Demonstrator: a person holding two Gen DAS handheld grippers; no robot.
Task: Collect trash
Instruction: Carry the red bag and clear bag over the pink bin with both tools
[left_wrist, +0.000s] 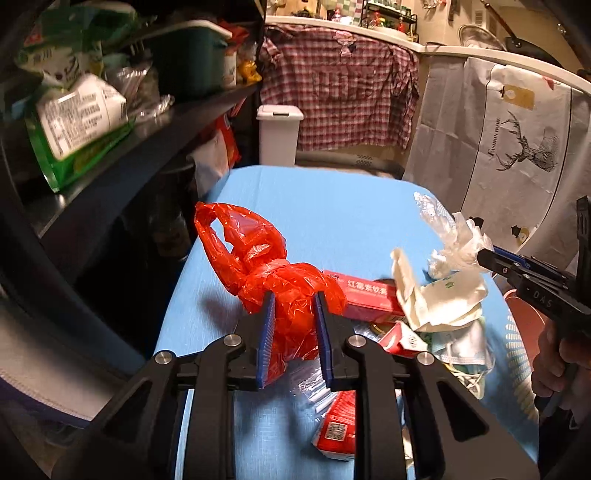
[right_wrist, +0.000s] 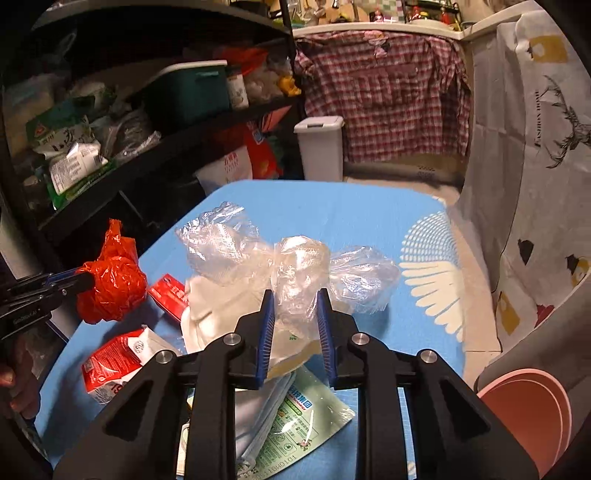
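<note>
My left gripper (left_wrist: 294, 301) is shut on a crumpled red plastic bag (left_wrist: 258, 258), held above the blue table (left_wrist: 332, 206). It also shows in the right wrist view (right_wrist: 110, 284). My right gripper (right_wrist: 294, 297) is shut on a clear plastic bag (right_wrist: 295, 258), lifted over the trash pile; it shows in the left wrist view (left_wrist: 454, 236) too. Loose trash lies on the table: a red box (left_wrist: 365, 299), red-and-white cartons (right_wrist: 114, 358), white paper wrappers (left_wrist: 436, 299), a face mask (left_wrist: 465, 350) and a green printed packet (right_wrist: 295, 428).
A white lidded trash bin (left_wrist: 279, 134) stands on the floor beyond the table's far edge. A black shelf (left_wrist: 122, 147) full of packages runs along the left. Cloth-covered counters stand behind and right. A pink basin (right_wrist: 528, 410) sits at the lower right.
</note>
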